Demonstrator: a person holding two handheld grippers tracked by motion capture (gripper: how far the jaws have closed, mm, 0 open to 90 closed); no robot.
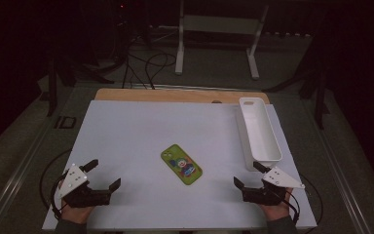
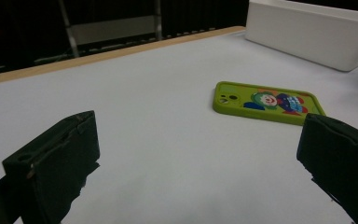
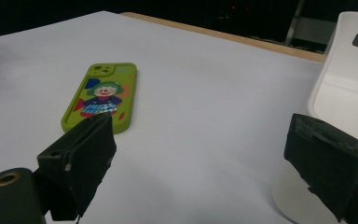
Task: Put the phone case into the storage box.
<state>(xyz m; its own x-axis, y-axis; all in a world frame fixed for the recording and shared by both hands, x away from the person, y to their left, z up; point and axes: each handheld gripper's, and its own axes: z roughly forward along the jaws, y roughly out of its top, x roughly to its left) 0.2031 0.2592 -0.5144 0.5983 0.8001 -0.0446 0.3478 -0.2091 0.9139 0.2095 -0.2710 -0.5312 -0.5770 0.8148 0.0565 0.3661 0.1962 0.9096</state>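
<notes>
Green phone case [image 1: 181,165] with clown print, flat, face up, angled, mid-table near front edge

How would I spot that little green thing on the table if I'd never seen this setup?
Start at the white table and look to its middle, between the two grippers at the near edge. The phone case lies flat there, left of the long white bin. It is lime green with a cartoon clown printed on it, the sole colourful item.
</notes>
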